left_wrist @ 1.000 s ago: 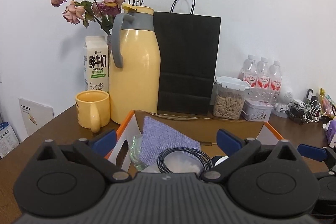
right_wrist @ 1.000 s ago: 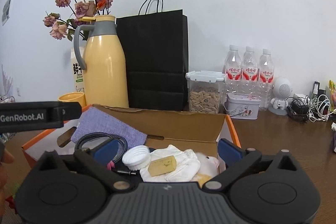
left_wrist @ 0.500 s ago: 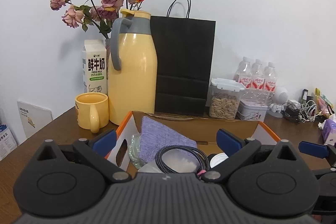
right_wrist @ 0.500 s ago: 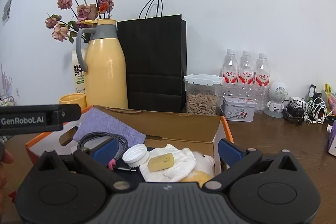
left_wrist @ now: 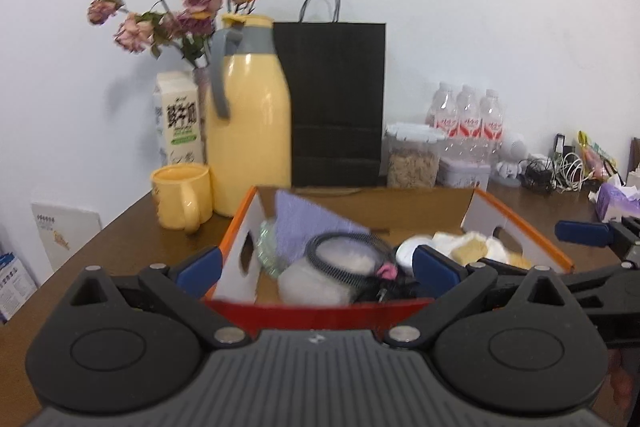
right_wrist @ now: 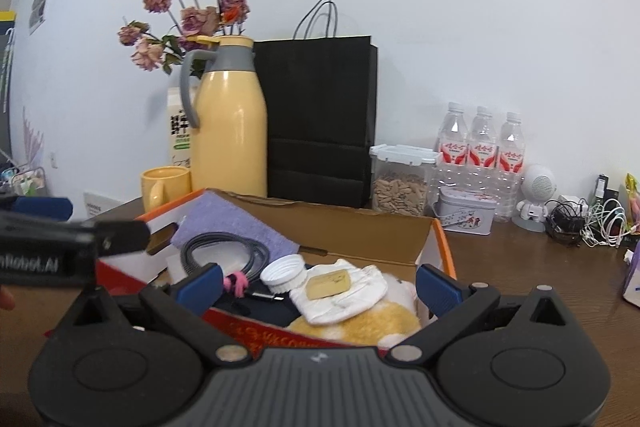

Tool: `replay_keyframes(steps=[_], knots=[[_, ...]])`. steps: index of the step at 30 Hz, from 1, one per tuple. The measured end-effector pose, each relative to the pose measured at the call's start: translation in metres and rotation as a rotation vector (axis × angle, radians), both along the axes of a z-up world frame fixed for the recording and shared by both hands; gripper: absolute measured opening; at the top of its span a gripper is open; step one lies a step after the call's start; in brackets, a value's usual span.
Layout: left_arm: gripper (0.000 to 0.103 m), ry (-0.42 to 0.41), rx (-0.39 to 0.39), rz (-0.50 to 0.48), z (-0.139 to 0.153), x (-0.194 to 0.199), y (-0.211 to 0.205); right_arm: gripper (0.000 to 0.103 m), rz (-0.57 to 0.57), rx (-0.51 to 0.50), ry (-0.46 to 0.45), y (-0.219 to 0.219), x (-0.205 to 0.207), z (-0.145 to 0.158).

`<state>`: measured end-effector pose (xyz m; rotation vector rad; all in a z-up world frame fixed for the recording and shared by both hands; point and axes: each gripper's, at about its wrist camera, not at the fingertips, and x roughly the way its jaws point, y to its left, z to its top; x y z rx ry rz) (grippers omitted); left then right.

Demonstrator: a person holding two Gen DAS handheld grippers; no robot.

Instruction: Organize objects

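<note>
An open cardboard box [left_wrist: 516, 223] with an orange rim sits on the brown table, right in front of both grippers. Inside lie a purple cloth [left_wrist: 308, 223], a coiled grey cable [left_wrist: 348, 235], a white jar [left_wrist: 308, 283], a white lid [right_wrist: 282, 271], a yellow block [right_wrist: 329, 283] on a white cloth [right_wrist: 352, 301], and a yellow plush toy [right_wrist: 360, 323]. My left gripper [left_wrist: 318, 265] is open at the box's near left end. My right gripper [right_wrist: 319, 286] is open at its near right end. Neither holds anything.
Behind the box stand a yellow thermos [left_wrist: 250, 131], a yellow mug [left_wrist: 182, 197], a milk carton [left_wrist: 178, 123], dried roses, a black paper bag [left_wrist: 338, 103], a seed container [left_wrist: 412, 161] and water bottles [left_wrist: 466, 123]. Tangled chargers [left_wrist: 560, 171] lie far right.
Both grippers have drawn back from the box, so its red near wall now shows below them. Both stay open, and the contents have not moved.
</note>
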<state>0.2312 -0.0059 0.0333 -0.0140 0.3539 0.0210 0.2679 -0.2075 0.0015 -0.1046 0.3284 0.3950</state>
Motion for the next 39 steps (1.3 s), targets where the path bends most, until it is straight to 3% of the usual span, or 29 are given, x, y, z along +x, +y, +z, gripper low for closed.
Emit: replay_keyframes(steps=[9, 14, 18, 24, 28, 31, 39], knots=[[0.103, 0.127, 0.046, -0.007, -0.028, -0.022, 0.029, 0.099, 0.061, -0.041, 0.013, 0.009, -0.020, -0.011], [0.103, 0.174, 0.076, -0.029, -0.041, -0.022, 0.036, 0.087, 0.089, -0.055, 0.043, 0.014, -0.027, -0.019], [0.103, 0.212, 0.085, -0.054, -0.051, -0.022, 0.038, 0.084, 0.100, -0.050, 0.061, 0.017, -0.033, -0.024], [0.082, 0.268, 0.026, -0.091, -0.060, -0.013, 0.042, 0.081, 0.111, -0.050, 0.081, 0.021, -0.035, -0.029], [0.045, 0.313, -0.061, -0.128, -0.066, -0.006, 0.050, 0.081, 0.115, -0.042, 0.088, 0.023, -0.037, -0.031], [0.038, 0.296, -0.062, -0.141, -0.066, -0.009, 0.049, 0.080, 0.122, -0.038, 0.090, 0.025, -0.038, -0.031], [0.036, 0.216, -0.008, -0.140, -0.062, -0.022, 0.039, 0.076, 0.138, -0.020, 0.095, 0.024, -0.039, -0.031]])
